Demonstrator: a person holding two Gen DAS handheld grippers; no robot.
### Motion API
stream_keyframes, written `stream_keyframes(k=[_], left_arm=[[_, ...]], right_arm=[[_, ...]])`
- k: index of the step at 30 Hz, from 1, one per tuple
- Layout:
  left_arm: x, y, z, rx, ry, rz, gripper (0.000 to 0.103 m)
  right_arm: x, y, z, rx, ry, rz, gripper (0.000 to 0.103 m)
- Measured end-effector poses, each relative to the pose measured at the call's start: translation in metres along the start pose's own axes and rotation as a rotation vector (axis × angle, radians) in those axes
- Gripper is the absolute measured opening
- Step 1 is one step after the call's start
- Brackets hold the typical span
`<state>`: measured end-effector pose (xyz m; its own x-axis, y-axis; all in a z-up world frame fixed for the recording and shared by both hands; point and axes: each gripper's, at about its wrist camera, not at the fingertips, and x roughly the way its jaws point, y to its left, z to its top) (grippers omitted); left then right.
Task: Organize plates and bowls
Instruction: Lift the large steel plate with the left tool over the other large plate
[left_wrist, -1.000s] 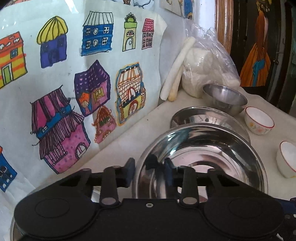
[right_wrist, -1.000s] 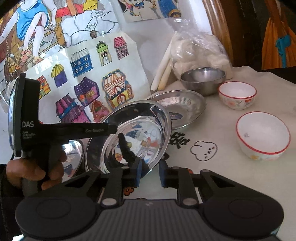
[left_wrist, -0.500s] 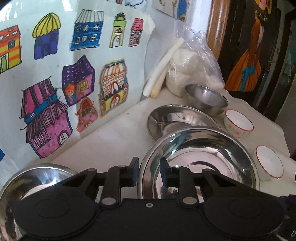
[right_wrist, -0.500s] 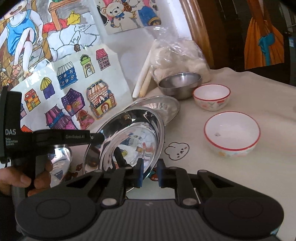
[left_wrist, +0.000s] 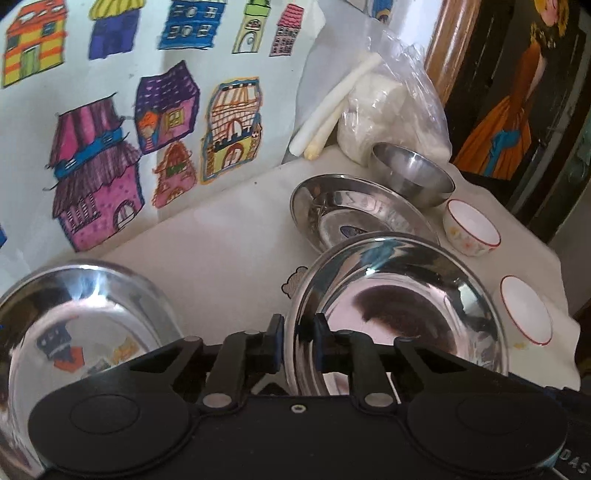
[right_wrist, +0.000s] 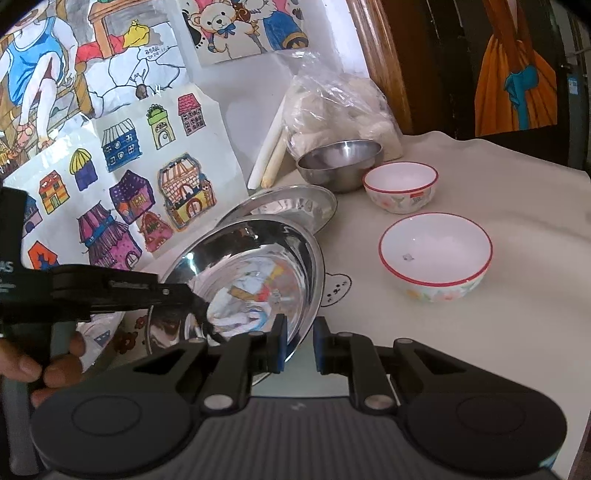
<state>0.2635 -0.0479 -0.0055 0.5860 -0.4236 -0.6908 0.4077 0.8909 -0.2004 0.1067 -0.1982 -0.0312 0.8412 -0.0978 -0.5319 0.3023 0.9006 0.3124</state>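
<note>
Plate (left_wrist: 399, 306) shifted right | left gripper (left_wrist: 298, 341) closing on rim

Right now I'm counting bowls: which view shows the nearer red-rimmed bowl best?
Right wrist view: the nearer red-rimmed bowl appears whole, inside and patterned wall. Left wrist view shows it small at the table's edge, mostly its rim.

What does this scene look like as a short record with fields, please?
held item: large round steel plate, tilted
right tongs: shut on the plate's near rim
left tongs: closing, the plate's rim between them
resting on cream tablecloth: second steel plate, small steel bowl, far white red-rimmed ceramic bowl, near white red-rimmed ceramic bowl
far left: shiny steel dish
backdrop: coloured house drawing, clear plastic bag
</note>
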Motion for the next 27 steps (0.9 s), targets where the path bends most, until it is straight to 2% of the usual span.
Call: stream_keyframes(k=[7,13,20,27], left_arm=[[-0.028,-0.005,-0.007,0.014,-0.066,0.016,0.013],[-0.055,0.007,-0.007,-0.003,-0.113,0.047,0.012],[-0.094,0.037,-0.015,-0.063,-0.183,0.180,0.013],[-0.116,0.076,-0.023,-0.119,-0.183,0.302,0.014]], right_arm=[[-0.008,0.001,-0.002,-0.005,-0.015,0.006,0.017],[-0.017,0.016,0.002,-0.046,-0.034,0.044,0.017],[-0.010,0.058,0.009,-0.139,-0.015,0.146,0.017],[0.006,0.113,0.009,-0.265,0.016,0.218,0.017]])
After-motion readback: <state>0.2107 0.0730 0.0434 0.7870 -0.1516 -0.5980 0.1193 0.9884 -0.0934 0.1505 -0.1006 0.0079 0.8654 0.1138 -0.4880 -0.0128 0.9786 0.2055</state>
